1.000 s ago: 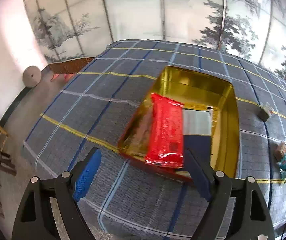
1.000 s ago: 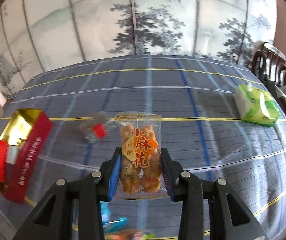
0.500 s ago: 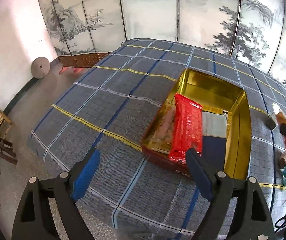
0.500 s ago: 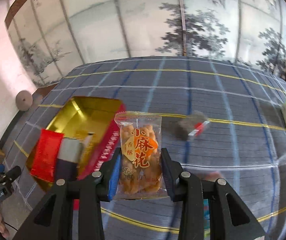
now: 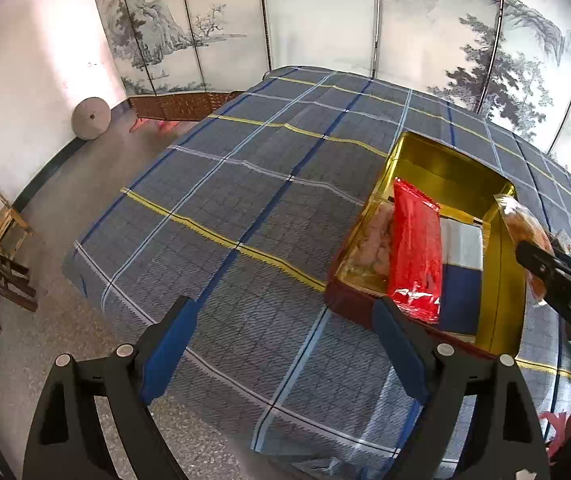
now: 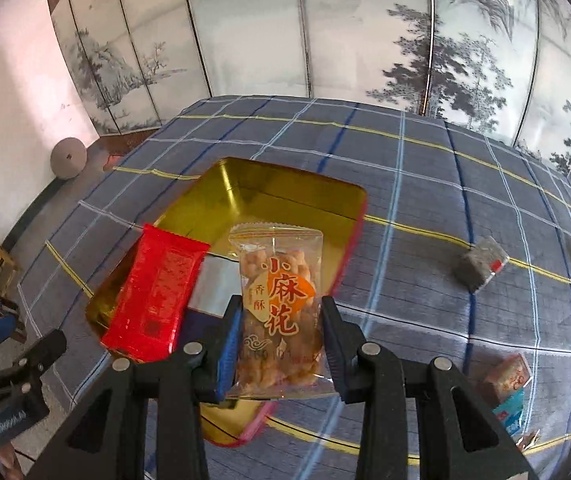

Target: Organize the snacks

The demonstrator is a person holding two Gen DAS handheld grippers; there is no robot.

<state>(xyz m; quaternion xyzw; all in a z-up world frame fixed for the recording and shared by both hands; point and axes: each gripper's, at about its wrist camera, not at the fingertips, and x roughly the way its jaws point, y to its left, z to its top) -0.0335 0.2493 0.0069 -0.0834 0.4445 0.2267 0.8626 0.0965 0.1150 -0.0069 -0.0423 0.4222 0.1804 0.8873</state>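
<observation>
Right tool (image 6: 281,334) pinches the twist-snack bag (image 6: 278,300) upright, long axis pointing away, hovering over the gold tin (image 6: 285,196) near the counter's left edge, while left tool (image 5: 281,344) hangs spread beside it.

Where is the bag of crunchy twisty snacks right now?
The clear twist-snack bag is pinched in the right gripper, hanging over the gold tin, just right of the red packet in the right wrist view.
</observation>
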